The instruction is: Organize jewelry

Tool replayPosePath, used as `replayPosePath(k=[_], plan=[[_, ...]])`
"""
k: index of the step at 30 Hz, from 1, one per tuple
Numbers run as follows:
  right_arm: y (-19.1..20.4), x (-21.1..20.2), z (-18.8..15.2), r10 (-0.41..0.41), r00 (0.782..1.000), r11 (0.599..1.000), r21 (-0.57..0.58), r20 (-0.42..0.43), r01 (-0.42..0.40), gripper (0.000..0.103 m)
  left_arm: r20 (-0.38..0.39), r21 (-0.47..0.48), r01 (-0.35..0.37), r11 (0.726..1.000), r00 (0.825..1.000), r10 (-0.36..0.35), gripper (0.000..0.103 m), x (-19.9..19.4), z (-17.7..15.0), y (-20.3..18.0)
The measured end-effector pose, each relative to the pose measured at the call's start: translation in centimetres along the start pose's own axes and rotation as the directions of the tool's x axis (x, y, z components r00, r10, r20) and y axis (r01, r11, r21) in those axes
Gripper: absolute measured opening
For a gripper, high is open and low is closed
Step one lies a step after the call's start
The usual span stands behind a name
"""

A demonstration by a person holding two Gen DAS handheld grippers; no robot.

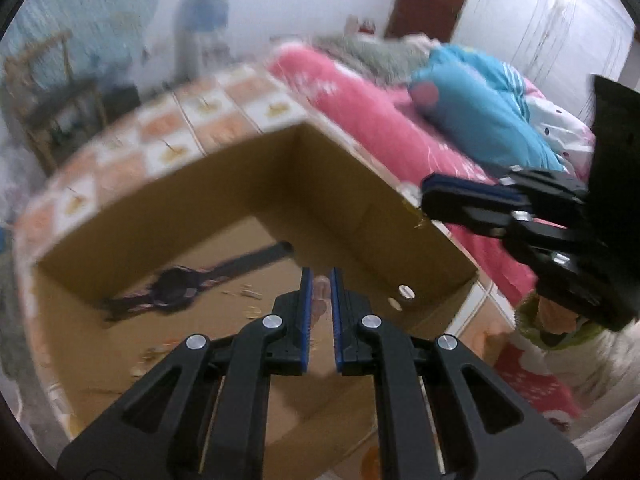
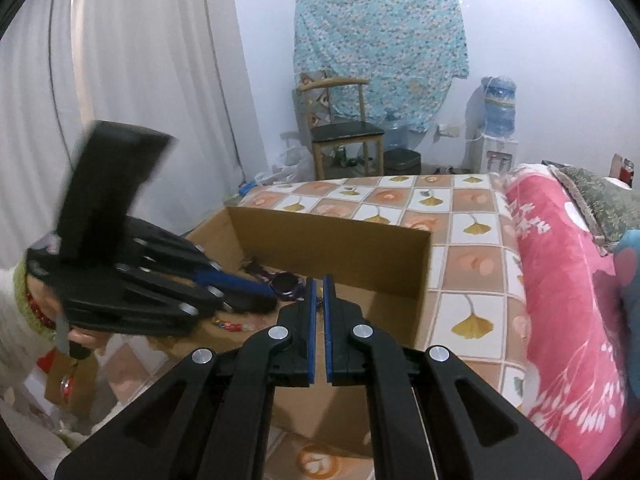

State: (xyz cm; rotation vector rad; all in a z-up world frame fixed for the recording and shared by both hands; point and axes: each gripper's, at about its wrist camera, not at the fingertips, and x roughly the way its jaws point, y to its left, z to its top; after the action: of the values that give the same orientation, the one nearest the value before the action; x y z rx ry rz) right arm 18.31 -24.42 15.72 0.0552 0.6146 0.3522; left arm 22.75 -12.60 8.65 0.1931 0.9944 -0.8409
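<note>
An open cardboard box (image 1: 340, 184) sits on a tiled table; it also shows in the right wrist view (image 2: 332, 248). A dark wristwatch (image 1: 176, 286) lies on its floor, also in the right wrist view (image 2: 285, 283). My left gripper (image 1: 319, 280) hovers over the box, jaws nearly closed with a pale blurred piece between them. It shows from the side in the right wrist view (image 2: 256, 292). My right gripper (image 2: 319, 283) is nearly shut on a small dark piece of jewelry (image 2: 320, 302), above the box's near side. It also shows at the box's right rim in the left wrist view (image 1: 430, 192).
Small beads and gold bits (image 1: 248, 292) lie on the box floor. A red bead string (image 2: 230, 326) lies by the left gripper. A pink quilt (image 2: 560, 272) borders the table (image 2: 460, 220) on the right. A chair (image 2: 344, 128) and water dispenser (image 2: 498, 128) stand behind.
</note>
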Motion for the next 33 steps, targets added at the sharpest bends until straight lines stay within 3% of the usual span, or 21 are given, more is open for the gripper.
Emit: replayPosePath(k=[3, 7, 9, 10, 16, 21, 25, 28, 30, 33], plan=[[-0.8, -0.4, 0.1, -0.015, 1.0, 1.0, 0.01, 0.018, 0.015, 0.004, -0.101, -0.056, 0.1, 0.993, 0.989, -0.106, 0.008, 3.4, 1.0, 0.7], [-2.1, -0.9, 0.0, -0.045, 0.998, 0.999, 0.023, 0.034, 0.045, 0.004, -0.198, -0.148, 0.179, 0.973, 0.958, -0.206, 0.009, 7.1, 1.9, 1.8], [-2.7, -1.1, 0.0, -0.061, 0.998, 0.998, 0.028, 0.033, 0.06, 0.004, -0.248, -0.192, 0.194, 0.962, 0.939, -0.239, 0.019, 8.5, 2.1, 2.5], [-2.9, -1.0, 0.0, -0.065, 0.997, 0.997, 0.03, 0.032, 0.064, 0.004, -0.259, -0.204, 0.182, 0.962, 0.938, -0.232, 0.024, 8.9, 2.1, 2.8], [-3.0, -1.0, 0.1, -0.069, 0.998, 0.997, 0.027, 0.005, 0.068, 0.004, -0.168, -0.193, 0.144, 0.971, 0.97, -0.178, 0.031, 6.2, 2.7, 3.8], [-1.4, 1.0, 0.8, 0.036, 0.995, 0.999, 0.028, -0.093, -0.033, 0.004, -0.003, -0.158, 0.046, 0.986, 0.999, -0.047, 0.046, -0.5, 2.0, 4.4], [0.7, 5.2, 1.5, 0.172, 0.95, 0.985, 0.054, -0.26, -0.164, 0.004, 0.123, -0.148, -0.081, 0.986, 0.987, 0.1, 0.065, -6.6, -0.1, 5.0], [2.0, 8.3, 1.7, 0.262, 0.893, 0.965, 0.11, -0.366, -0.238, 0.004, 0.197, -0.17, -0.159, 0.972, 0.962, 0.192, 0.074, -10.3, -2.6, 5.7], [3.0, 10.7, 1.6, 0.302, 0.844, 0.953, 0.148, -0.443, -0.264, 0.004, 0.23, -0.196, -0.189, 0.962, 0.945, 0.232, 0.077, -12.1, -4.5, 6.2], [4.1, 12.5, 1.1, 0.28, 0.816, 0.96, 0.152, -0.505, -0.235, 0.004, 0.265, -0.24, -0.214, 0.947, 0.924, 0.276, 0.081, -13.7, -7.4, 7.0]])
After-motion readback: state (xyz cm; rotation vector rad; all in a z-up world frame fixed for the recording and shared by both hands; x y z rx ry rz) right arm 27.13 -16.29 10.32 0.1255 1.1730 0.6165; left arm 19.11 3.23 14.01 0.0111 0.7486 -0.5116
